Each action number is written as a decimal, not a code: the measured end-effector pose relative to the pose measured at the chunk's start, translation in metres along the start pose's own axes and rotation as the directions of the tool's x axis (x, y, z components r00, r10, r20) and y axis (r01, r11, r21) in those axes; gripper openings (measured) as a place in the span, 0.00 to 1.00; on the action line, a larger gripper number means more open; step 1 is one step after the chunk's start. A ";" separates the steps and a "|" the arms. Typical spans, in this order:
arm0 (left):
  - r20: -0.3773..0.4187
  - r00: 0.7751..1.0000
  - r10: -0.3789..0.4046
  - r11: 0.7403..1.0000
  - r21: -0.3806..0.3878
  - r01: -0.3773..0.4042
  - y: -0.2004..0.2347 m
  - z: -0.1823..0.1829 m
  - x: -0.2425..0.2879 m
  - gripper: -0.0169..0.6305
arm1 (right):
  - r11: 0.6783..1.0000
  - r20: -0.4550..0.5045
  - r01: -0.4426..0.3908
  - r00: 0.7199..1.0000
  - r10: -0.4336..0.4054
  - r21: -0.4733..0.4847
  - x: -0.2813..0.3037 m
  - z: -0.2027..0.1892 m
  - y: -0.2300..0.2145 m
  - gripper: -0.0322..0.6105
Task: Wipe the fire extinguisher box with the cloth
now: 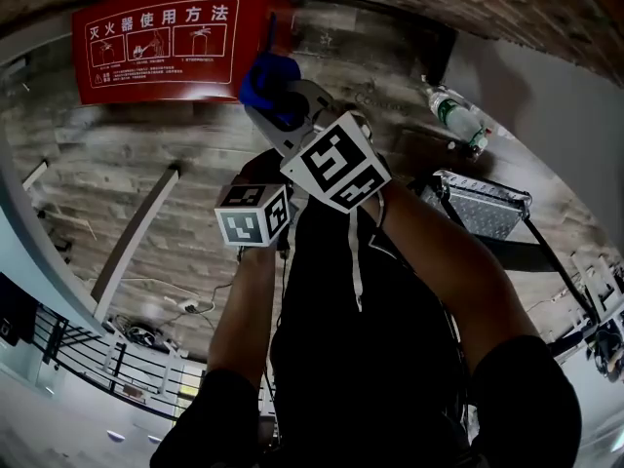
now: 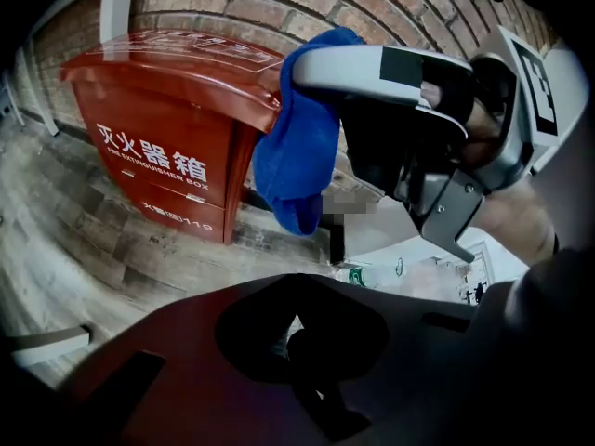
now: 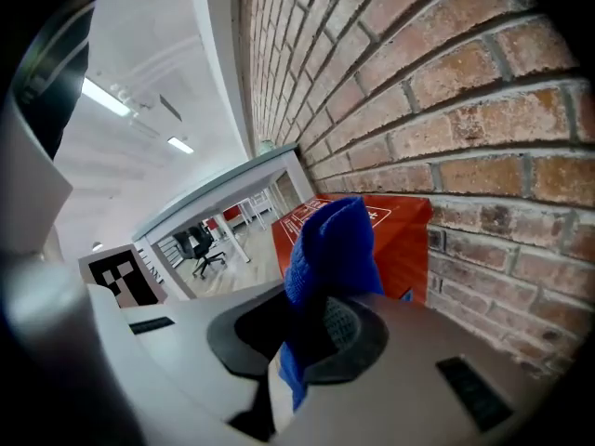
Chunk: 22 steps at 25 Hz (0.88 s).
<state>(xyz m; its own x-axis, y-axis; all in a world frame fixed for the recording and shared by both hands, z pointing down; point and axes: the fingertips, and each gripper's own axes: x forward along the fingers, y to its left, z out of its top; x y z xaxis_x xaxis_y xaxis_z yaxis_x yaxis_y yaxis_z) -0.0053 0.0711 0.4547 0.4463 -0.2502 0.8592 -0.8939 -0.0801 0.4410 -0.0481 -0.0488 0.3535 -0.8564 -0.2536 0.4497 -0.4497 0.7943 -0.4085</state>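
- The right tongs [image 3: 311, 337] are pinching the bunched blue cloth [image 3: 330, 244].
- The fire extinguisher box [image 1: 161, 42] is sitting just beyond their tips, against the brick wall [image 3: 465, 110].
- The left tongs [image 2: 307, 347] are idling closed and empty, behind the right pair.
- Pressing the cloth flat onto the lid is looking wisest.
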 end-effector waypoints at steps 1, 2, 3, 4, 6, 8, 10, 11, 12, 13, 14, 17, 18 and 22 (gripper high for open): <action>-0.005 1.000 0.001 1.000 -0.002 -0.001 0.002 -0.003 0.001 0.02 | 1.000 0.003 0.009 1.000 -0.009 0.009 0.000 0.000 -0.005 0.11; -0.008 1.000 0.002 1.000 -0.004 -0.002 0.003 -0.004 0.002 0.02 | 1.000 0.009 0.019 1.000 -0.020 0.020 0.000 0.002 -0.013 0.11; -0.010 1.000 0.002 1.000 -0.006 -0.002 0.005 -0.005 0.003 0.02 | 0.999 0.019 0.033 0.999 -0.033 0.033 0.000 0.005 -0.023 0.11; -0.011 1.000 0.002 1.000 -0.008 -0.002 0.006 -0.006 0.004 0.02 | 0.998 0.031 0.050 0.998 -0.052 0.047 0.000 0.010 -0.036 0.11; -0.012 1.000 -0.002 1.000 -0.006 0.002 0.005 -0.006 0.006 0.02 | 0.994 0.056 0.096 0.993 -0.100 0.059 0.000 0.019 -0.067 0.11; -0.007 1.000 -0.009 1.000 0.000 0.009 0.005 -0.004 0.006 0.02 | 0.988 0.072 0.144 0.986 -0.147 0.056 0.001 0.029 -0.098 0.11; -0.001 1.000 -0.012 1.000 0.001 0.012 0.007 -0.002 0.006 0.02 | 0.983 0.072 0.181 0.980 -0.184 0.042 0.005 0.036 -0.124 0.11; 0.001 1.000 -0.013 1.000 0.001 0.013 0.008 -0.001 0.005 0.02 | 0.980 0.061 0.195 0.979 -0.197 0.024 0.009 0.036 -0.135 0.11; 0.001 1.000 -0.013 1.000 0.003 0.013 0.009 -0.001 0.005 0.02 | 0.979 0.043 0.205 0.978 -0.205 -0.003 0.013 0.035 -0.144 0.11; 0.000 1.000 -0.014 1.000 0.007 0.014 0.009 -0.001 0.005 0.02 | 0.977 0.018 0.208 0.978 -0.207 -0.038 0.018 0.033 -0.151 0.11; -0.003 1.000 -0.017 1.000 0.014 0.017 0.009 -0.002 0.005 0.02 | 0.976 -0.009 0.205 0.978 -0.206 -0.077 0.024 0.029 -0.156 0.11; -0.014 1.000 -0.027 0.999 0.045 0.028 0.006 -0.003 0.002 0.02 | 0.974 -0.080 0.168 0.980 -0.181 -0.151 0.039 0.016 -0.163 0.11; -0.016 0.999 -0.028 0.998 0.054 0.029 0.006 -0.003 0.000 0.02 | 0.977 -0.095 0.152 0.981 -0.168 -0.150 0.043 0.012 -0.162 0.11; -0.022 0.999 -0.029 0.997 0.071 0.031 0.008 -0.006 -0.002 0.02 | 0.990 -0.100 0.119 0.987 -0.126 -0.079 0.046 0.007 -0.154 0.11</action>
<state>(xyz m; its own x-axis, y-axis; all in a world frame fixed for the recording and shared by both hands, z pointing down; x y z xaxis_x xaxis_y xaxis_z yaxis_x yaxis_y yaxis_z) -0.0130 0.0770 0.4578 0.4729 -0.2268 0.8515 -0.8806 -0.1565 0.4474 -0.0202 -0.1865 0.4316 -0.7633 -0.2956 0.5745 -0.5268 0.7995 -0.2886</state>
